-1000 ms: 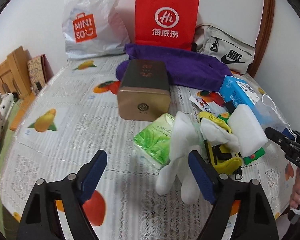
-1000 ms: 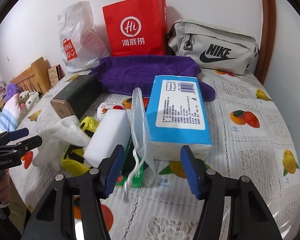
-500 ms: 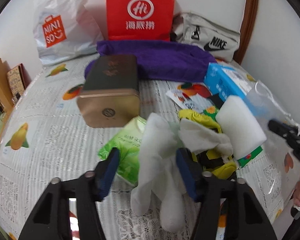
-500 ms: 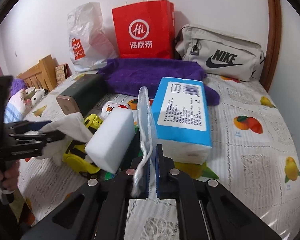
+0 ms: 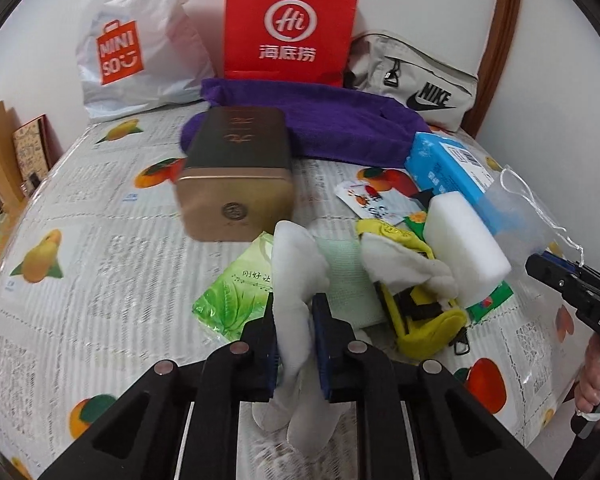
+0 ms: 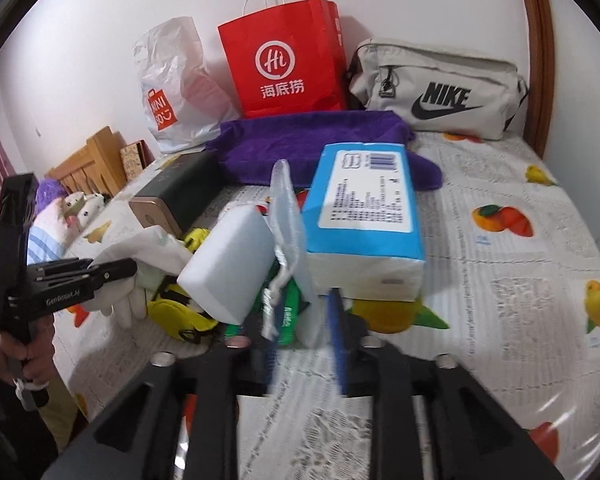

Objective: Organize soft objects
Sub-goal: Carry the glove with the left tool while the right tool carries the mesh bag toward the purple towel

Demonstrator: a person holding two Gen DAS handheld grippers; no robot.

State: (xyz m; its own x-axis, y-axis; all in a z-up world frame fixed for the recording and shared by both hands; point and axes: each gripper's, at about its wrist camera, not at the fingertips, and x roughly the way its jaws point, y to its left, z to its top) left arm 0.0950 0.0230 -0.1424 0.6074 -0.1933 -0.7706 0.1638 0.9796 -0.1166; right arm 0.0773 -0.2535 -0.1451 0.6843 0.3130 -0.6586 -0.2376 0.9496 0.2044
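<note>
Here the left hand-held gripper (image 5: 294, 334) pinches the white glove (image 5: 296, 280): lift slowly (right hand-held gripper (image 6: 304, 344) opening around the clear pouch (image 6: 288, 216)).

Tin box (image 5: 236, 172): brushed gold metal, dull sheen. Purple towel (image 5: 320, 120): fuzzy matt cloth. Red bag (image 5: 290, 24): smooth paper. White shopping bag (image 5: 136, 40): crinkled glossy plastic. Glove (image 5: 296, 280): soft white knit cloth. Sponge block (image 5: 464, 248): matt white foam. Tissue pack (image 6: 364, 208): glossy blue plastic wrap. Bench cover (image 5: 100, 280): shiny clear film over lace.

Black angular tool (image 5: 294, 332) frames with blue pads (image 6: 336, 340), silver screws.
</note>
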